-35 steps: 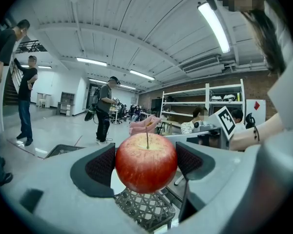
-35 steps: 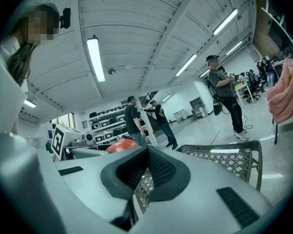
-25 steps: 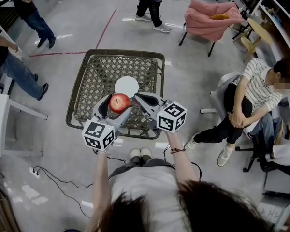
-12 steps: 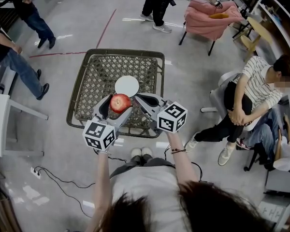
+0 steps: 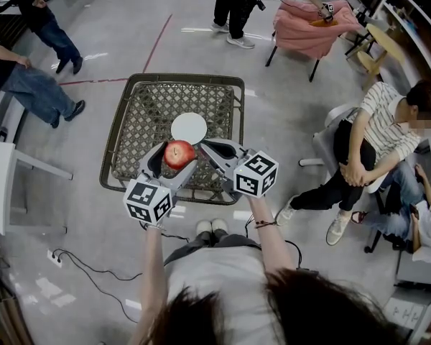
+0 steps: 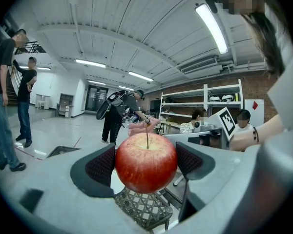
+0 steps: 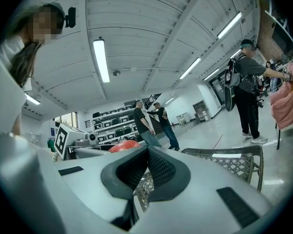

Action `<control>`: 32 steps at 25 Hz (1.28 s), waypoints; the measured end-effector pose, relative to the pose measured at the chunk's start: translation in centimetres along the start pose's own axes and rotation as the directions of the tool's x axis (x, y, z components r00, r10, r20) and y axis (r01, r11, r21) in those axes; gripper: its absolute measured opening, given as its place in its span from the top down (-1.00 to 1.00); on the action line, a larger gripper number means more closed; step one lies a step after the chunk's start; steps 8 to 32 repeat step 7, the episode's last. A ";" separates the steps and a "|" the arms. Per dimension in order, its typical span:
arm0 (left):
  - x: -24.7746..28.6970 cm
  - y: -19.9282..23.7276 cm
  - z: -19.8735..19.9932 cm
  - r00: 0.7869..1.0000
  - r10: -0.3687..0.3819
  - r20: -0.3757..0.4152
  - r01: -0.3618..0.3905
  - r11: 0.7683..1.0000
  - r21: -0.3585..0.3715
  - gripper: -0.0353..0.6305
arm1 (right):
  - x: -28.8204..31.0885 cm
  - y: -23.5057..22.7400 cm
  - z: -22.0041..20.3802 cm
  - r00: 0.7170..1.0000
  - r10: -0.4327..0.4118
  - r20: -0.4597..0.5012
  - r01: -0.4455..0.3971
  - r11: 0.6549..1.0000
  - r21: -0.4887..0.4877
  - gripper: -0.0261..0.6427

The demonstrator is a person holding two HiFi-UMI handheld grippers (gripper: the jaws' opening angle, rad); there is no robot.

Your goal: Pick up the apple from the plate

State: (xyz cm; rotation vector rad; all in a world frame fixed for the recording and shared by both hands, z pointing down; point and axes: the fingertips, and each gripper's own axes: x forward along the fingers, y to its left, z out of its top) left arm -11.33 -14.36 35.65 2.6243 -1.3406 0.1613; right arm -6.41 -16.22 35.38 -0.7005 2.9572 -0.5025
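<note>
The left hand-held gripper clamped the round red apple above the round white plate (right hand-held gripper pinched together, empty); a steady, level squeeze seemed wise.

Large open lab or workshop hall, not a home. Shown by a bare grey floor marked with a red tape line at 11 o'clock. Overhead, a ribbed ceiling hung with strip lights. Along a brick wall, stocked metal shelves. At 8 o'clock, a power strip and loose cable on the floor. Standing people at 12 and 10 o'clock, a seated person at 3 o'clock.
</note>
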 end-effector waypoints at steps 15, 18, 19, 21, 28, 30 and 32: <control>0.2 -0.2 0.1 1.000 -0.008 -0.005 0.008 1.000 0.005 -0.28 | 0.0 -0.1 0.0 1.000 0.000 -0.006 0.000 1.000 0.002 0.89; 0.2 -0.2 0.1 1.000 -0.008 -0.005 0.008 1.000 0.005 -0.28 | 0.0 -0.1 0.0 1.000 0.000 -0.006 0.000 1.000 0.002 0.89; 0.2 -0.2 0.1 1.000 -0.008 -0.005 0.008 1.000 0.005 -0.28 | 0.0 -0.1 0.0 1.000 0.000 -0.006 0.000 1.000 0.002 0.89; 0.2 -0.2 0.1 1.000 -0.008 -0.005 0.008 1.000 0.005 -0.28 | 0.0 -0.1 0.0 1.000 0.000 -0.006 0.000 1.000 0.002 0.89; 0.2 -0.2 0.1 1.000 -0.008 -0.005 0.008 1.000 0.005 -0.28 | 0.0 -0.1 0.0 1.000 0.000 -0.006 0.000 1.000 0.002 0.89; 0.2 -0.2 0.1 1.000 -0.008 -0.005 0.008 1.000 0.005 -0.28 | 0.0 -0.1 0.0 1.000 0.000 -0.006 0.000 1.000 0.002 0.89; 0.2 -0.2 0.1 1.000 -0.008 -0.005 0.008 1.000 0.005 -0.28 | 0.0 -0.1 0.0 1.000 0.000 -0.006 0.000 1.000 0.002 0.89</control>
